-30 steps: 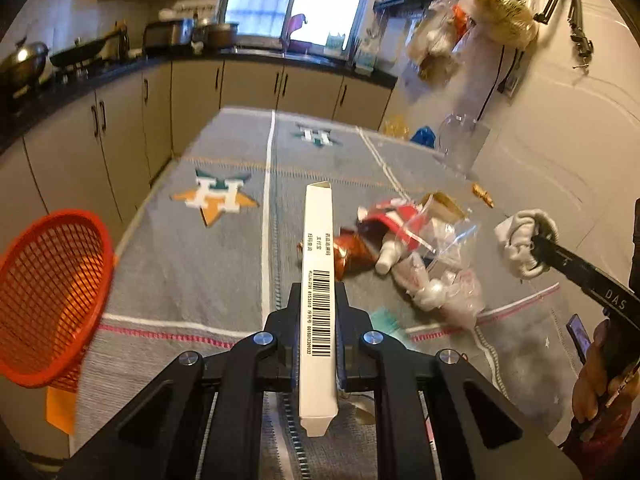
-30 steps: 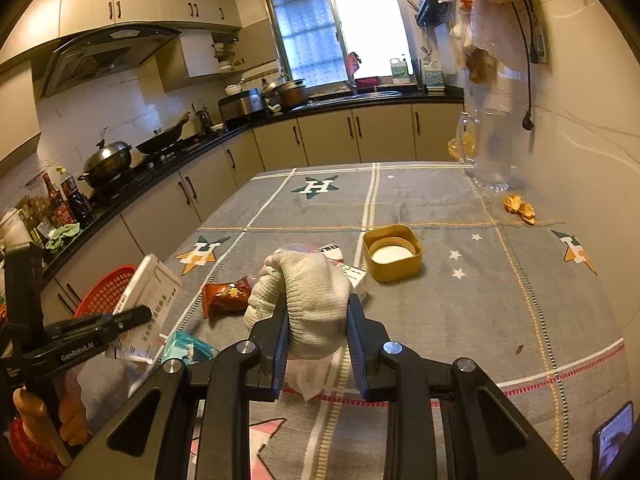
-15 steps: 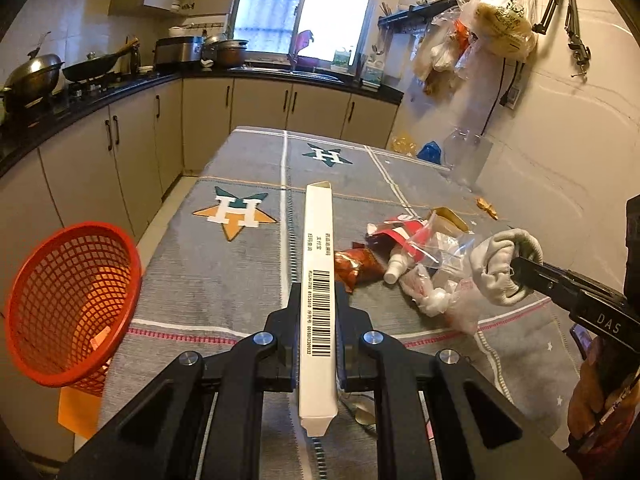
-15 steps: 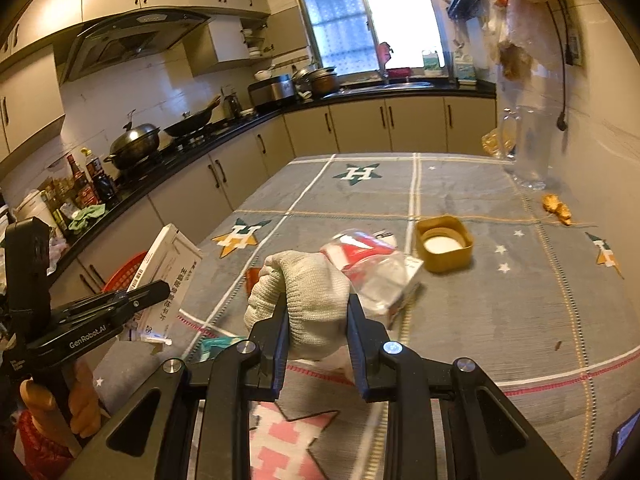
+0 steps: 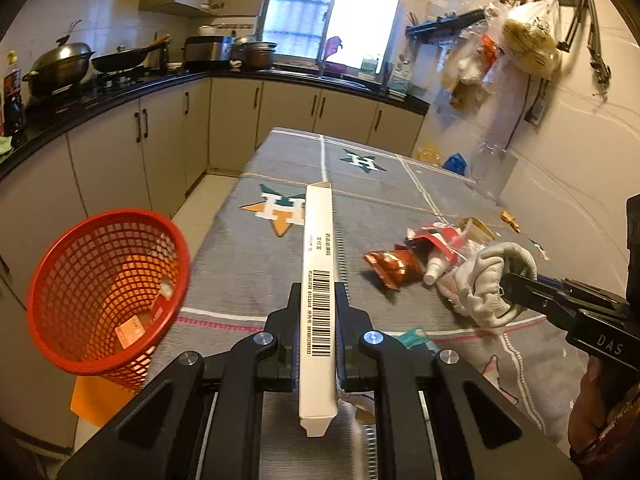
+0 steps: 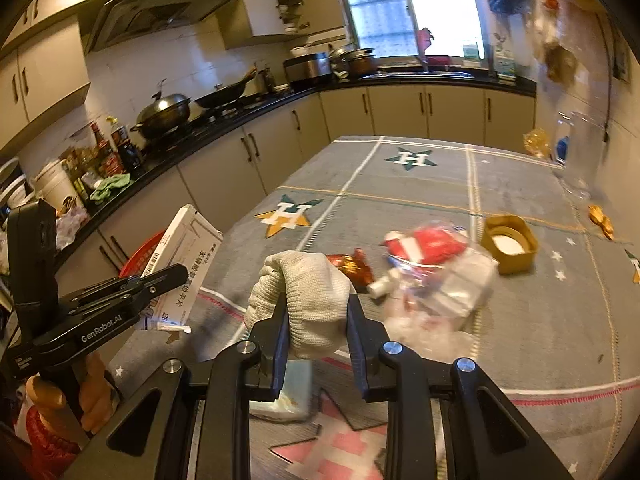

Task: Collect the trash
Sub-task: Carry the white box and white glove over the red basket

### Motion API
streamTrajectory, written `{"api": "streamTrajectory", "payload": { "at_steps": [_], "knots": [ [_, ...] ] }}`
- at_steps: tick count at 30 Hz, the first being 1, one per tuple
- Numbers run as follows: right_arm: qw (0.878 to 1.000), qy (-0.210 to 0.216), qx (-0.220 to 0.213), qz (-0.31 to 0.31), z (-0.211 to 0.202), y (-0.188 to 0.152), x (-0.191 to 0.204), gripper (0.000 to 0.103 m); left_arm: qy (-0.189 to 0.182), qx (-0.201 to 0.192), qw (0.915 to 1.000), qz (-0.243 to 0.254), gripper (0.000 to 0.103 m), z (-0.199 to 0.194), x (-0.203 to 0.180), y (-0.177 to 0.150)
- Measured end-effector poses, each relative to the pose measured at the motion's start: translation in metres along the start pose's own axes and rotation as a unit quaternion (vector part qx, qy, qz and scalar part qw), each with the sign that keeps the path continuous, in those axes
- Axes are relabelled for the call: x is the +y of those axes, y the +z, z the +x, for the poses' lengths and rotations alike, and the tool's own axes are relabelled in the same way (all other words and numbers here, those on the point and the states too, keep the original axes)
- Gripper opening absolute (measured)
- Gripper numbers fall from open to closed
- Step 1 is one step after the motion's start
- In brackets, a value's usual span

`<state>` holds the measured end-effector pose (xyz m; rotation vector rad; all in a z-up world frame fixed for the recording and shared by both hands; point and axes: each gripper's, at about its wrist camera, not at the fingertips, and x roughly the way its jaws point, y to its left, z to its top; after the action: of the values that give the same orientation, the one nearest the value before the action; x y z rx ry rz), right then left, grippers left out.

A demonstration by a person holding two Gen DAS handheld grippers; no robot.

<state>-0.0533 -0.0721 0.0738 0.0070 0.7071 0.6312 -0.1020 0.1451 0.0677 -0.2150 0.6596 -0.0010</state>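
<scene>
At the bottom centre of the left wrist view, the left gripper (image 5: 318,312) pinches a long white box (image 5: 318,280) edge-on between its fingers, barcode side up, the box running up toward the middle of the frame. In the right wrist view the same box (image 6: 182,264) shows at the left, tilted, clamped by the left gripper (image 6: 168,276) above the table edge.

At the bottom centre of the right wrist view, the right gripper (image 6: 316,312) has its fingers pressed onto a bunched grey-white knit glove (image 6: 308,292), which bulges above the fingertips. From the left wrist view that glove (image 5: 494,280) sits at the right of the frame, held at the tip of the right gripper (image 5: 516,290).

Under the right gripper, a pale blue packet (image 6: 290,396) lies on the grey star-patterned tablecloth (image 6: 540,320). Just beyond the glove lies a heap of litter: a crumpled clear plastic bag (image 6: 444,292), a red and white wrapper (image 6: 424,244), a small white bottle (image 6: 384,282) and an orange-brown snack wrapper (image 6: 352,266). Further right stands a yellow hexagonal tub (image 6: 508,246).

A red mesh basket (image 5: 100,292) fills the lower left of the left wrist view, off the table's side, with scraps of paper inside.

At the top of both views, beige cabinets (image 5: 168,148) run under a dark counter with a wok (image 5: 120,58).
</scene>
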Motion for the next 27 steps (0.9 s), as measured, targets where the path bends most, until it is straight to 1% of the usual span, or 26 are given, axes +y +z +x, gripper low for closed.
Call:
{"api": "streamTrajectory", "payload": {
  "at_steps": [16,27],
  "knots": [
    [0.997,0.043,0.032,-0.049,0.044,0.020,0.070,0.029,0.028,-0.019,0.9982,-0.049,0.012,-0.015,0.055,-0.001],
    [0.994,0.068,0.049,-0.069,0.073,0.042,0.114,0.029,0.056,-0.030,0.9939,-0.090,0.012,-0.024,0.104,-0.001]
  ]
}}
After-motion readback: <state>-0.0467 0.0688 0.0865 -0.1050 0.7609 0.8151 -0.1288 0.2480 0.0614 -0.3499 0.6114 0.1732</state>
